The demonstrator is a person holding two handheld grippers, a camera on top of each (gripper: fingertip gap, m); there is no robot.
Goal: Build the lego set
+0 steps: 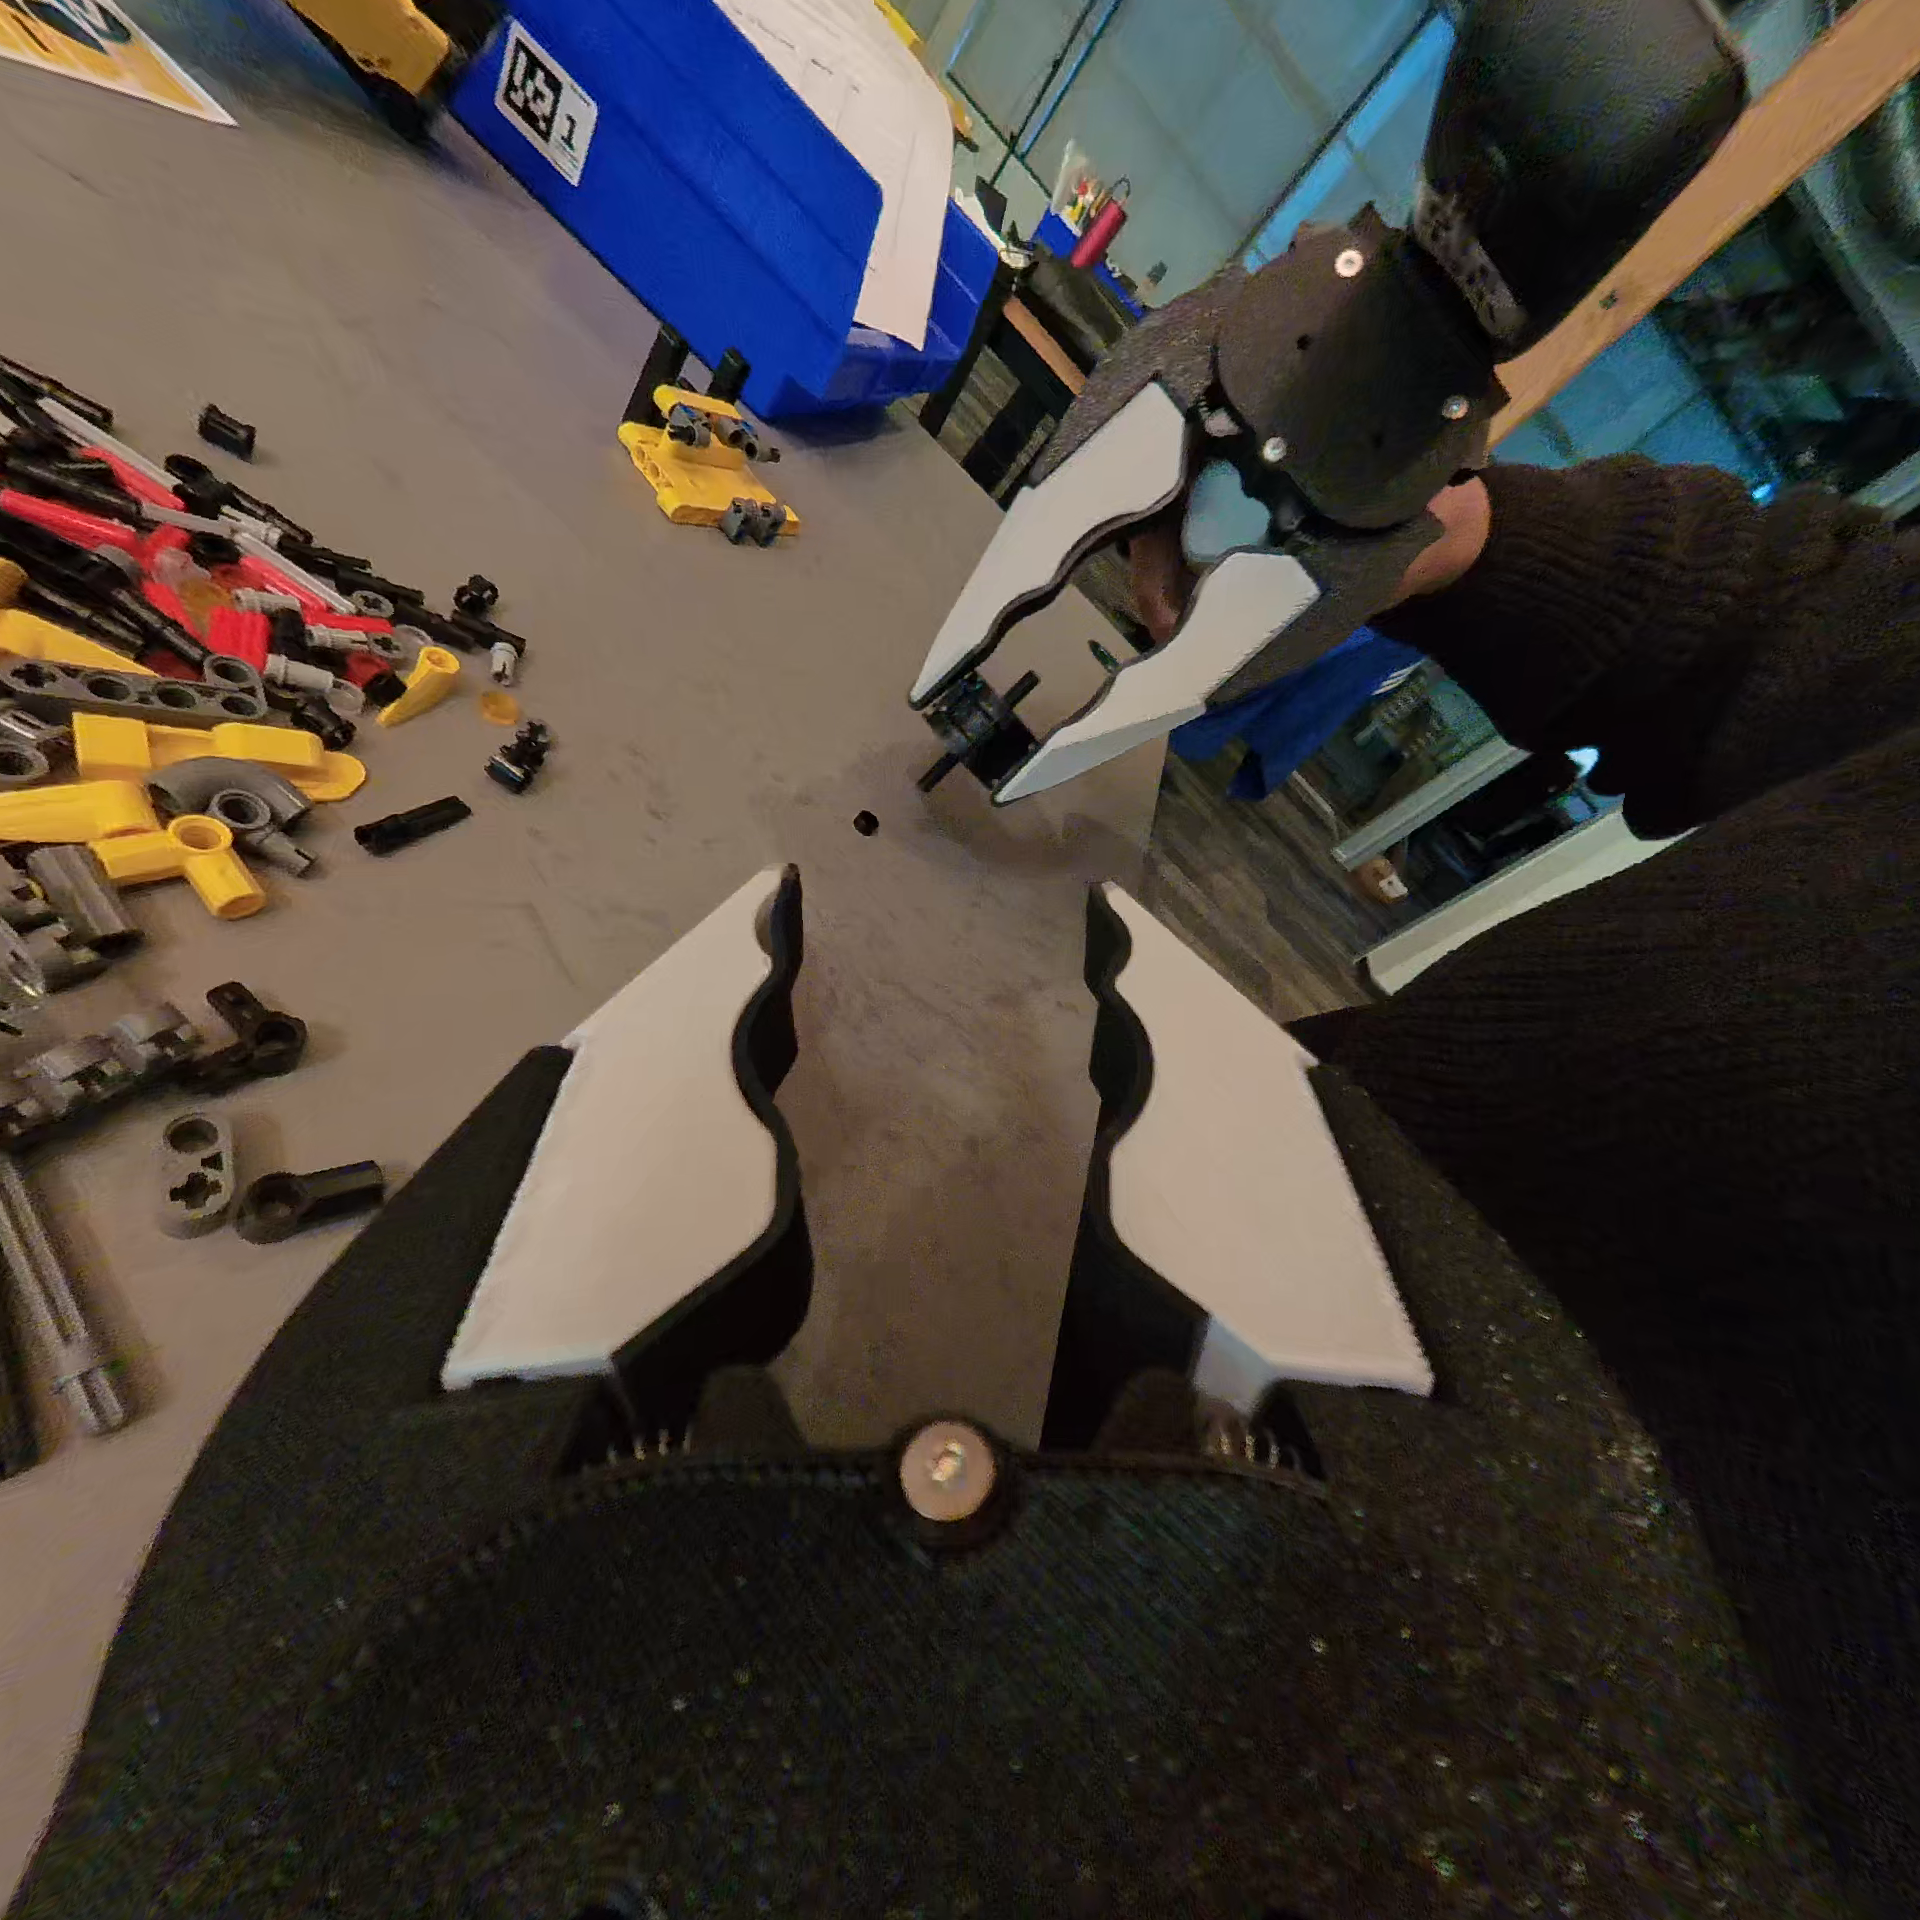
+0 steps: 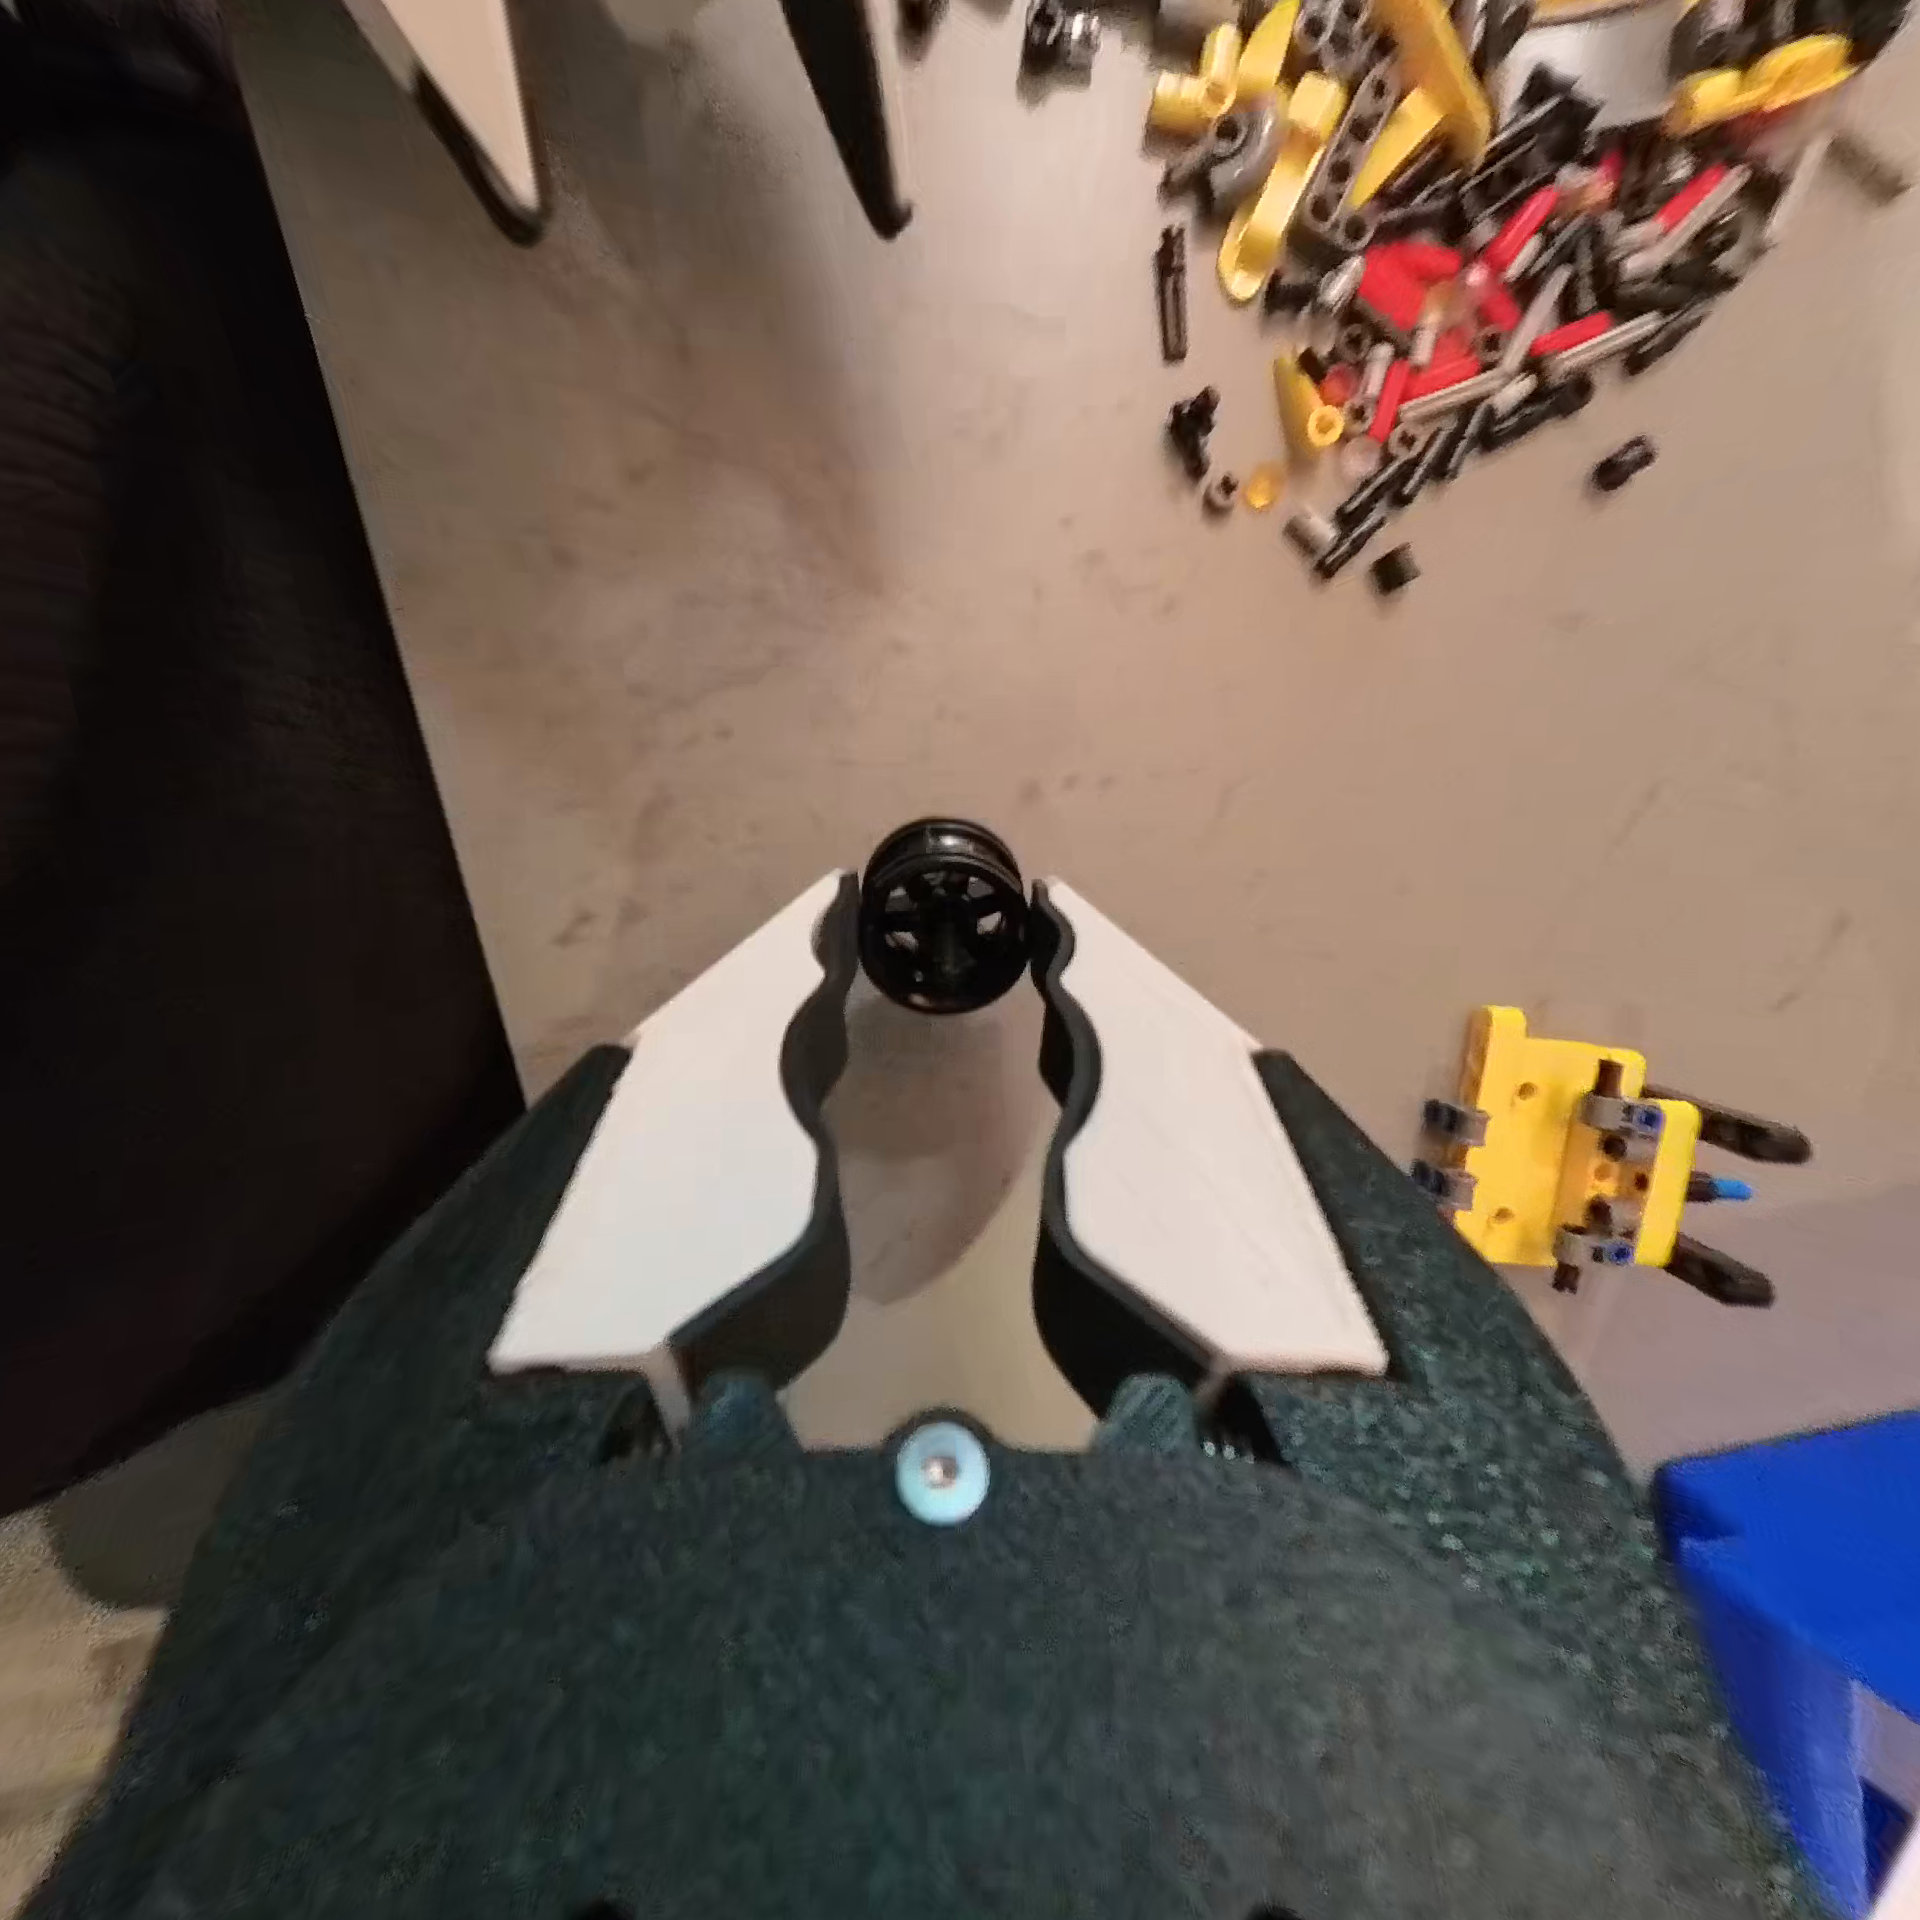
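Note:
My right gripper point(image 2: 943, 902) is shut on a small black wheel hub point(image 2: 943, 935) with a thin black axle through it, held just above the grey table point(image 2: 727, 582). In the left wrist view that gripper point(image 1: 966, 750) comes in from the upper right, with the black wheel and axle point(image 1: 977, 727) between its tips. My left gripper point(image 1: 943, 896) is open and empty, low over the table, its tips a short way from the wheel. A tiny black piece point(image 1: 864, 824) lies on the table between the two grippers. My left gripper's fingertips point(image 2: 520, 197) show at the top of the right wrist view.
A heap of yellow, red, black and grey building parts point(image 1: 156, 675) lies at the left, also in the right wrist view point(image 2: 1475, 260). A small yellow assembly with black pins point(image 1: 707, 468) point(image 2: 1579, 1153) stands near a blue bin point(image 1: 727, 187) point(image 2: 1808, 1621). The table edge point(image 1: 1153, 821) is at the right. About 10 cm separates my left fingertips from my right.

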